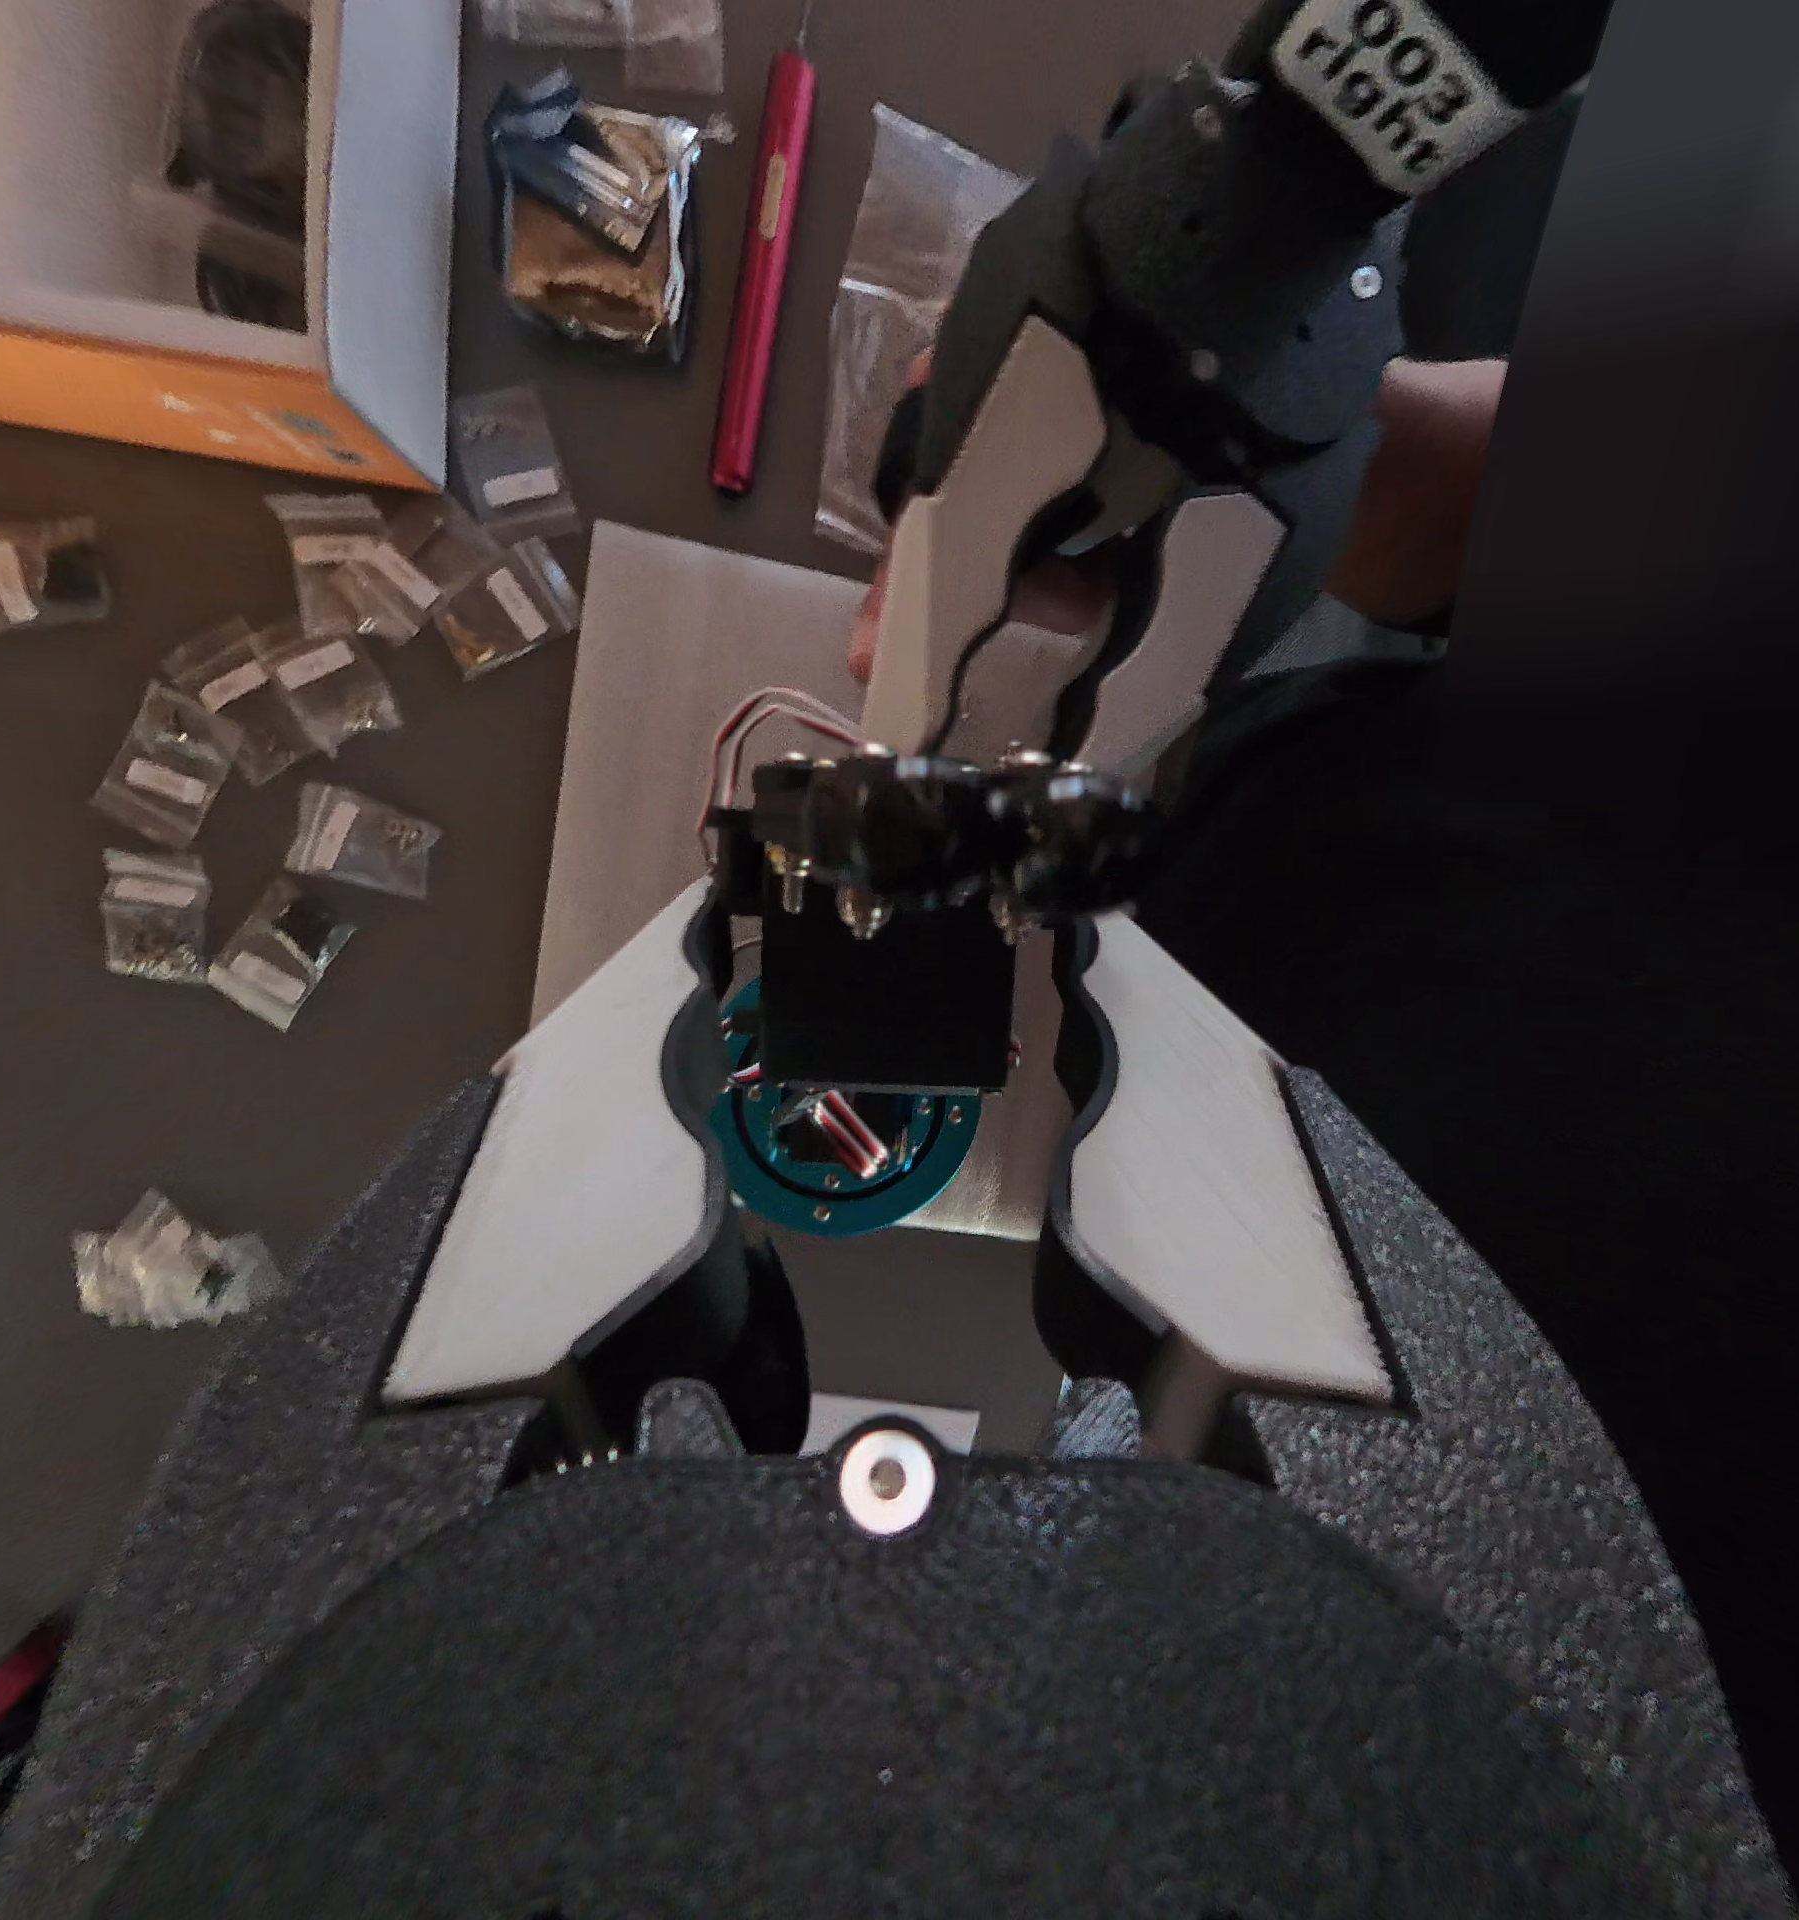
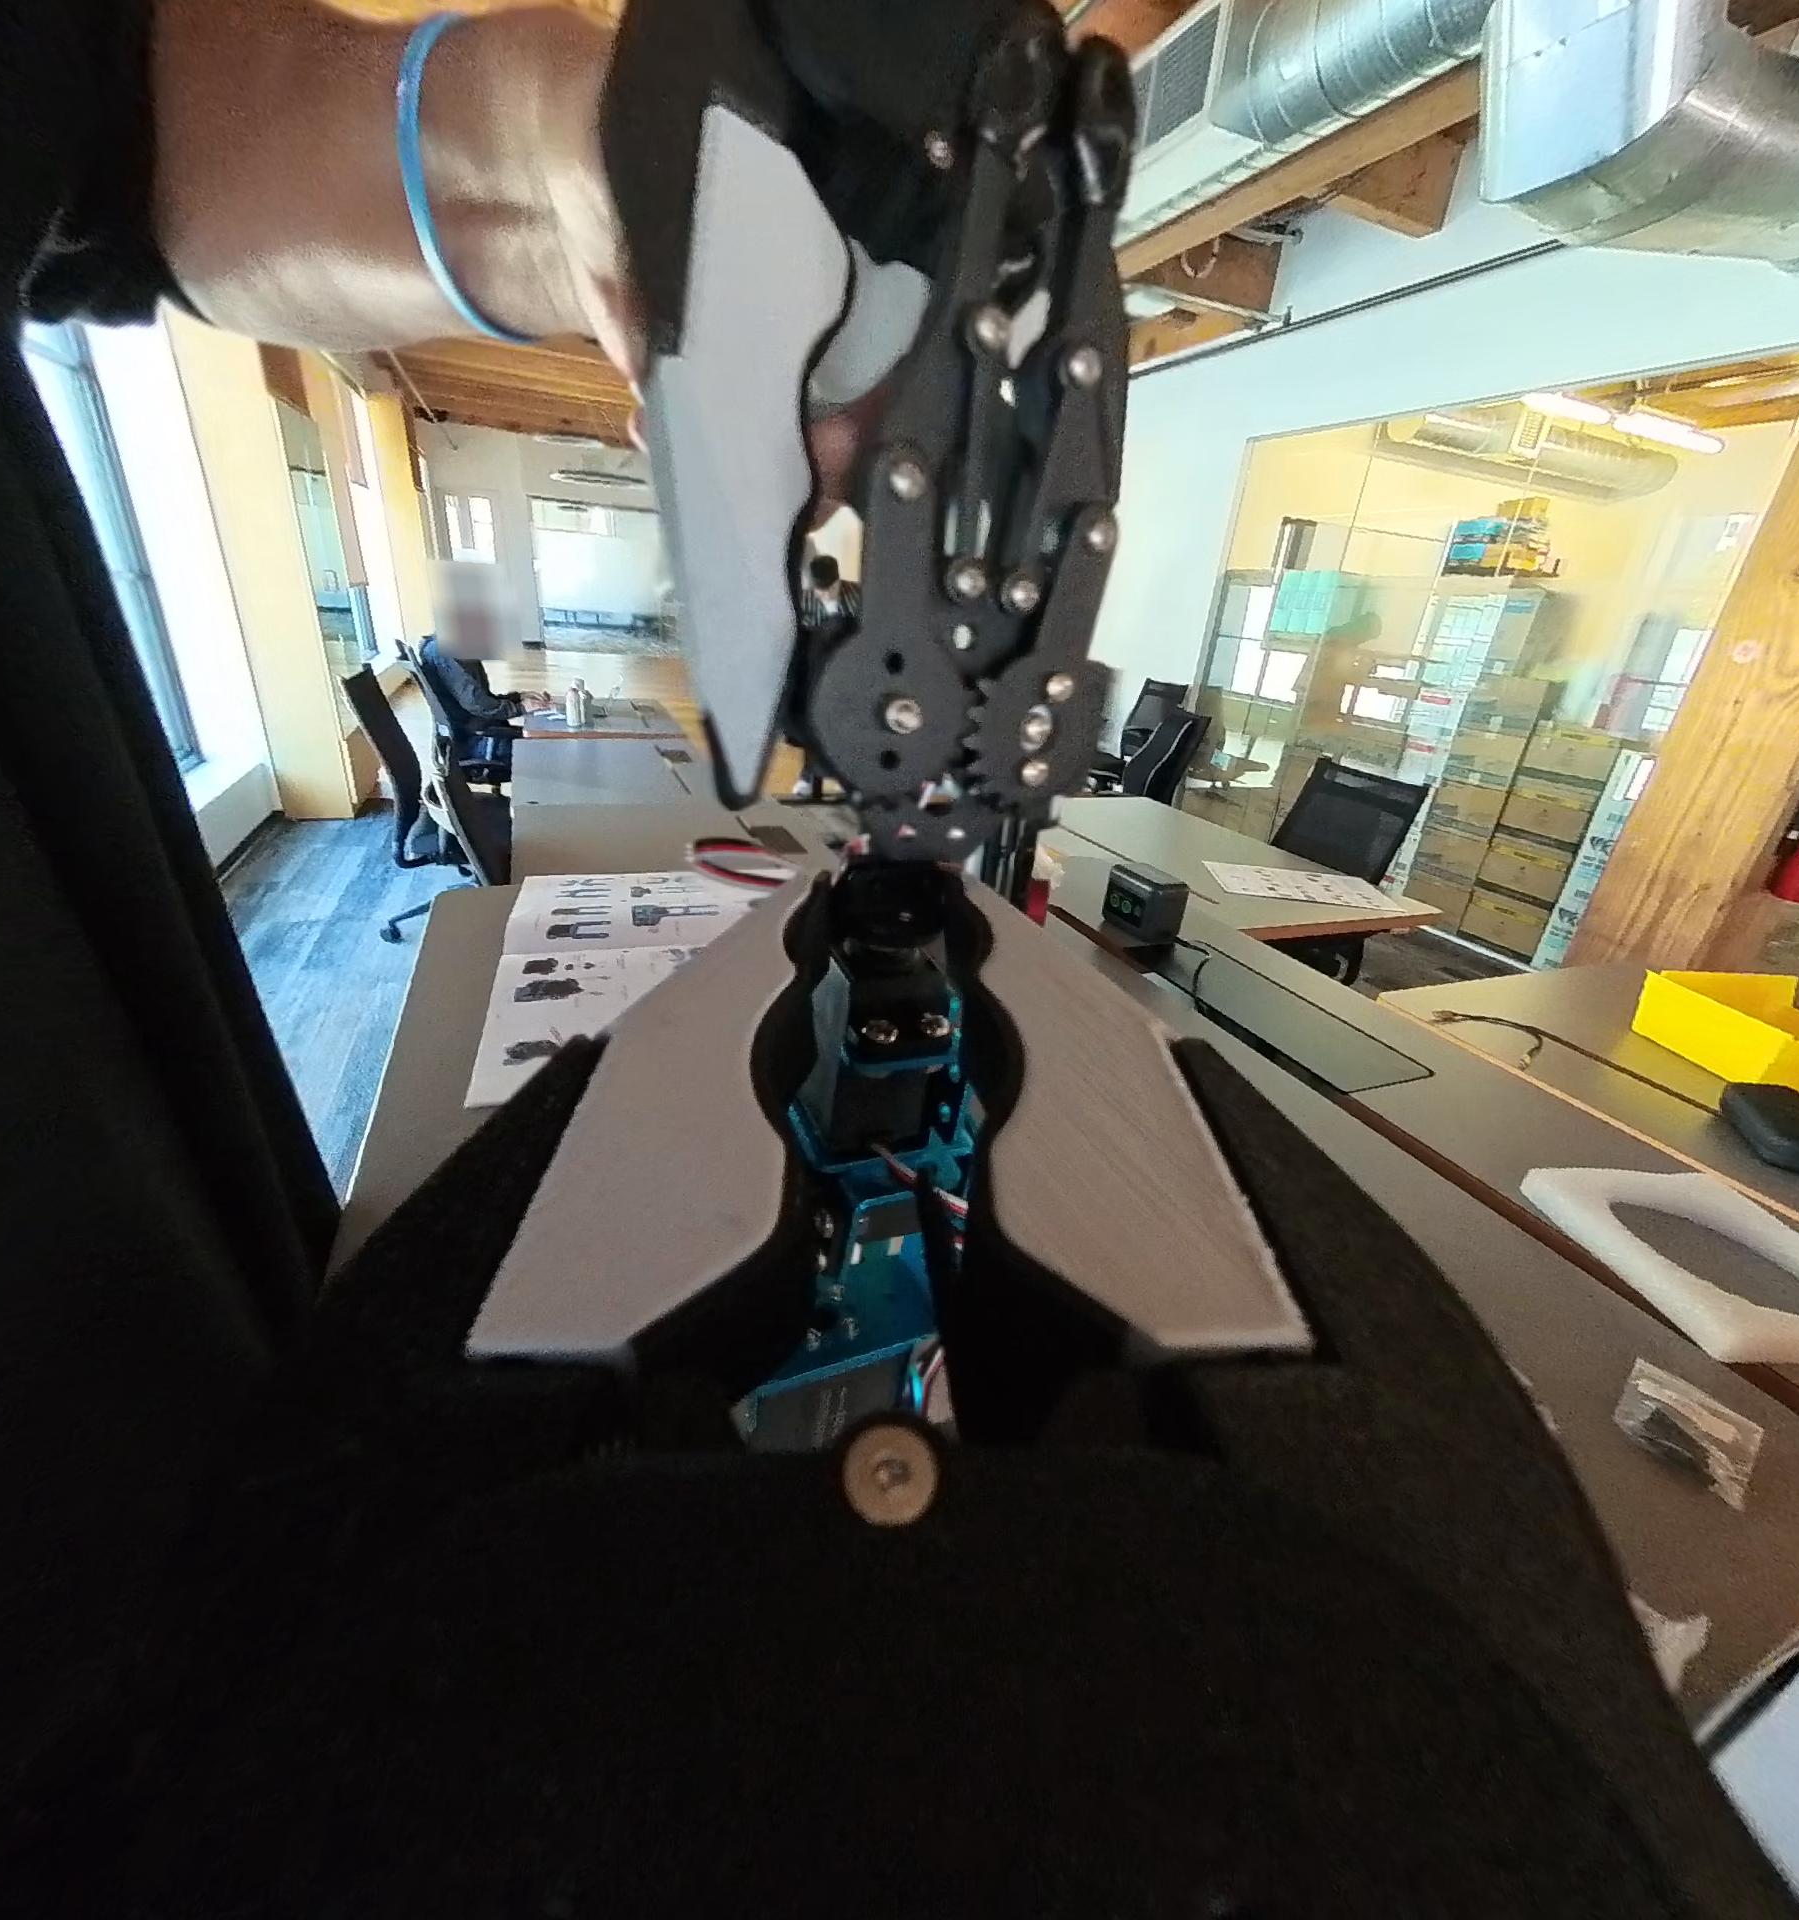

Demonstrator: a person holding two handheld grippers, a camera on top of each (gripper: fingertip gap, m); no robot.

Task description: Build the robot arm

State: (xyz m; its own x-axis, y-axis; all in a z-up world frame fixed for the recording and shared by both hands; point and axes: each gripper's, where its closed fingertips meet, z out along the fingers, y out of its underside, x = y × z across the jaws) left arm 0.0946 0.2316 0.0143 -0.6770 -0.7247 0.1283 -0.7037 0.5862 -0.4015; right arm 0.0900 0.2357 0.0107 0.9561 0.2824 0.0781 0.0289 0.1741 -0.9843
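1. An orange-and-white box point(image 1: 199, 239) lay open on my worktop point(image 1: 64, 1091), contents blurred; small clear bags point(image 1: 251, 748) lay scattered beside it.
2. My left tool point(image 1: 879, 956) pinched the black claw assembly point(image 1: 936, 831) of a small model arm.
3. My right tool point(image 2: 890, 914) pinched its blue bracket body point(image 2: 874, 1101), held upright above the worktop.

1. Left wrist view rides on the left hand-held gripper point(image 1: 879, 997) and looks steeply down at the table point(image 1: 407, 1091), very close, with the small black and teal mechanism point(image 1: 879, 997) at centre.
2. Right wrist view sits on the right hand-held gripper point(image 2: 890, 935) and faces level across the table point(image 2: 1477, 1164) into the office, the same mechanism point(image 2: 890, 1091) close at centre.
3. Shared ground: the mechanism, and each camera catches the other hand-held gripper, at 1 o'clock in the left view point(image 1: 999, 743), at 12 o'clock in the right point(image 2: 749, 769).
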